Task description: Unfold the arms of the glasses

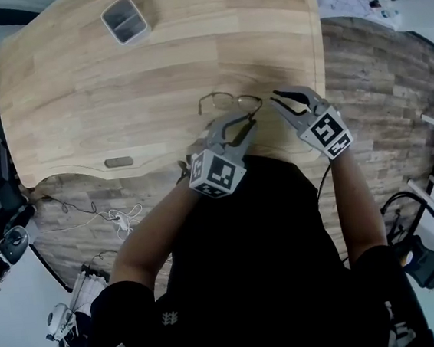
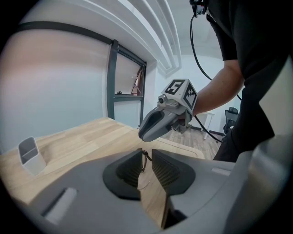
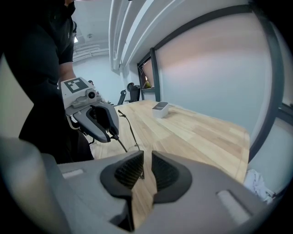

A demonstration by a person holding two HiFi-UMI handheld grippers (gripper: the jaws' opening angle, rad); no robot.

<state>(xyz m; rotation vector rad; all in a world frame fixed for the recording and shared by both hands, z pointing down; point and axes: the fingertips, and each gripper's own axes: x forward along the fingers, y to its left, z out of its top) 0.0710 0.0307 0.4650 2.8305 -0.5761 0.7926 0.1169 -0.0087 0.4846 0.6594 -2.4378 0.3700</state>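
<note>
Just inside table edge (image 1: pixel 154 162), glasses (image 1: pixel 228 99)

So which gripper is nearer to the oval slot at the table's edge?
Left. The left gripper, on the glasses, is right of the slot; the right gripper is farther right still.

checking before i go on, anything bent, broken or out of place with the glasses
nothing stands out: the glasses look intact near the front edge of the table, one arm held in the left tool; nothing spilled

Left gripper (image 2: pixel 146 161), jaws on thin glasses (image 2: pixel 145 156) wire, right gripper (image 2: pixel 161 123) just beyond, wooden table (image 2: pixel 82 141)
</note>
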